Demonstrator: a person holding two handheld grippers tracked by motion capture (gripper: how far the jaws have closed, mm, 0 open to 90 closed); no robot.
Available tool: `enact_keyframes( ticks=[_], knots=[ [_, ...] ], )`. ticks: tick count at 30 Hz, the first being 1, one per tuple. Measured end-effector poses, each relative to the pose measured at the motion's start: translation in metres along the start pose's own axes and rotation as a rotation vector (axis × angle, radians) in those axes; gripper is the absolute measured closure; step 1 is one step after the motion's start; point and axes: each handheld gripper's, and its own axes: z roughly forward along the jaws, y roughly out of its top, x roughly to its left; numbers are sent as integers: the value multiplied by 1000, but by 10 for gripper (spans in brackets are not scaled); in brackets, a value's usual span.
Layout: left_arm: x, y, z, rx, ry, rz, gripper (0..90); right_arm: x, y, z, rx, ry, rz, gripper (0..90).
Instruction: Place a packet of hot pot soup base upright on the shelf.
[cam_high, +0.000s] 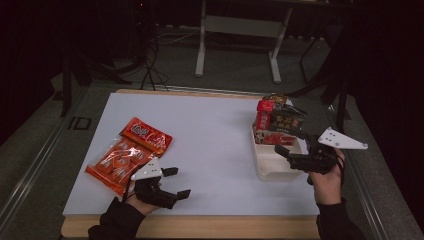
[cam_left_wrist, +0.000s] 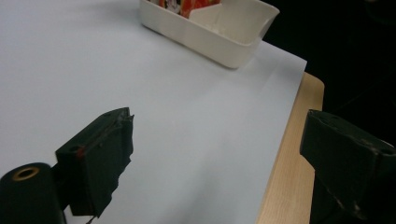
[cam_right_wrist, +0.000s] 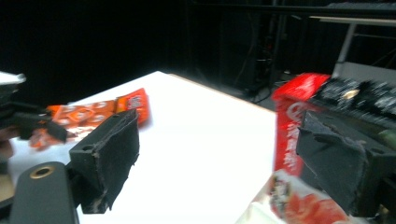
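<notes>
My left gripper (cam_high: 178, 182) (cam_left_wrist: 219, 140) hovers open over the white sheet (cam_high: 210, 145) near the front edge, nothing between its jaws. Just left of it lies an orange snack bag (cam_high: 120, 160) (cam_right_wrist: 88, 114) with a red packet (cam_high: 147, 135) on its far end. My right gripper (cam_high: 283, 154) (cam_right_wrist: 219, 149) is open above the white tray (cam_high: 272, 170) (cam_left_wrist: 224, 42) at the right. The tray's far half holds upright snack packs: a red one (cam_high: 264, 116) (cam_right_wrist: 294, 116) and a dark one (cam_high: 287, 119). A red-and-white pack (cam_high: 277, 137) lies beneath them.
The wooden table edge (cam_high: 200, 227) (cam_left_wrist: 289, 168) runs along the front and right of the sheet. A white desk frame (cam_high: 240, 30) and cables (cam_high: 150, 65) stand on the dark floor beyond. The right gripper view catches the left gripper (cam_right_wrist: 28, 121) far off at its left.
</notes>
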Motion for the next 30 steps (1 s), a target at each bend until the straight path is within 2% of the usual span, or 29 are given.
enact_keyframes(
  ticks=[1, 8, 9, 12, 17, 19, 20, 23, 25, 30],
  knots=[
    [1, 1, -3, -1, 8, 6, 115, 2, -2, 0, 7, 17, 4, 136],
    [11, 9, -22, 1, 48, 29, 149, 17, -17, -4, 36, 50, -2, 143],
    [15, 11, -29, 7, 78, 39, 151, 20, -19, -5, 43, 53, -3, 143],
    [19, 13, -37, 7, 97, 37, 159, 25, -22, -8, 36, 69, 3, 143],
    [36, 15, -58, 22, 182, 11, 160, 34, -27, -10, 44, 85, -8, 143],
    [39, 14, -61, 20, 189, 6, 160, 35, -28, -10, 46, 86, -9, 143],
    [44, 14, -68, 19, 213, -2, 160, 38, -30, -11, 47, 95, -5, 143],
    [49, 14, -73, 24, 235, -7, 160, 40, -31, -11, 44, 99, -10, 143],
    [57, 14, -81, 24, 275, -17, 160, 41, -32, -12, 41, 98, -9, 143],
    [74, 14, -92, 30, 327, -39, 172, 43, -35, -12, 49, 111, -2, 143]
  ],
)
